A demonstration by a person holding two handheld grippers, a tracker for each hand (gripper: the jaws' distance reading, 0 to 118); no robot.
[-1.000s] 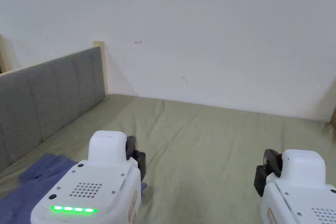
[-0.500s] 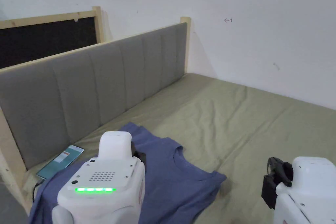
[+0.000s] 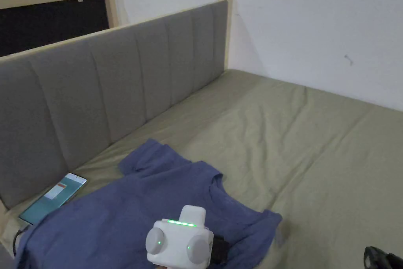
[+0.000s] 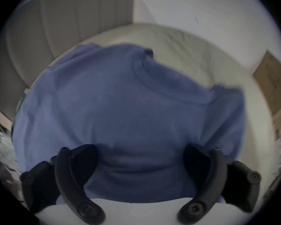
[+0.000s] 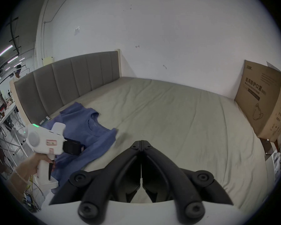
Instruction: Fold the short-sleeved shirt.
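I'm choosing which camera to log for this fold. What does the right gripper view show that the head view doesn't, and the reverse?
Right gripper view alone: the cardboard box at the bed's far side, the right gripper with its jaws closed together on nothing, and the hand holding the left gripper.

Head view alone: the phone lying flat beside the shirt, by the headboard.

Both: the blue shirt spread on the green sheet, the padded headboard, the left gripper over the shirt.
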